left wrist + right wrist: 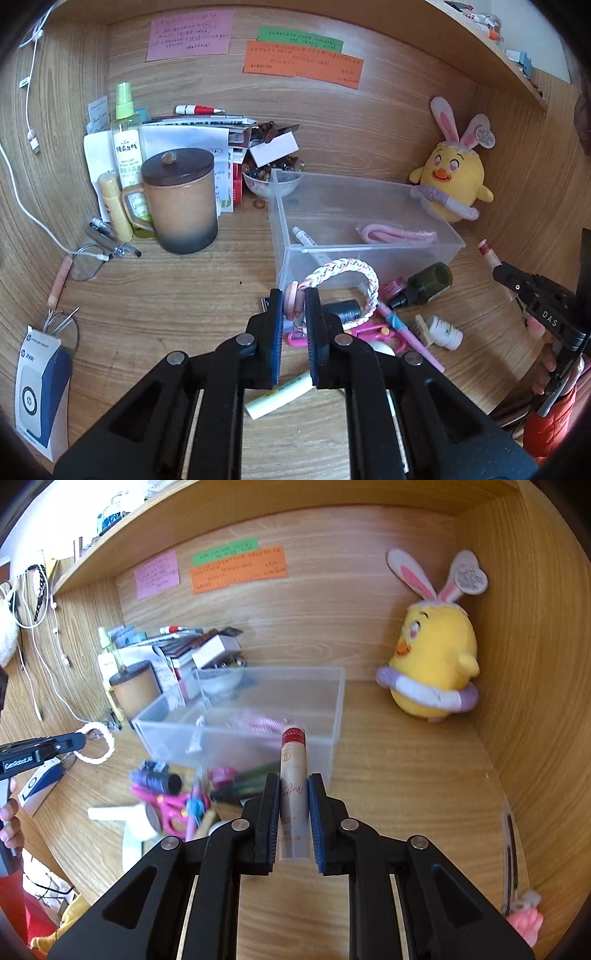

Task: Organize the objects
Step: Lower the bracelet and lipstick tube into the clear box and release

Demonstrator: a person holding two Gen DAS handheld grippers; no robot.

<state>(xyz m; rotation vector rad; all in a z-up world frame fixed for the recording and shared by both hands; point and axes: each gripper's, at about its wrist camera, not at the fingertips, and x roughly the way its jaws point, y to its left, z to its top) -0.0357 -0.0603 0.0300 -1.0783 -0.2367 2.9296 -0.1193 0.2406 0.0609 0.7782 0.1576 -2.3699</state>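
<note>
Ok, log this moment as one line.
left gripper: shut on braided bracelet | right gripper: shut on lip balm tube | clear bin: unreached

My views are bright with soft, even daylight and faint shadows. Fisheye bending curves the edges into dark corners. My right view smears the clutter; my left stays sharp.

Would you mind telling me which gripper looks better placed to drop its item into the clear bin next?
Probably the right gripper: its tube points at the clear bin wall.
</note>
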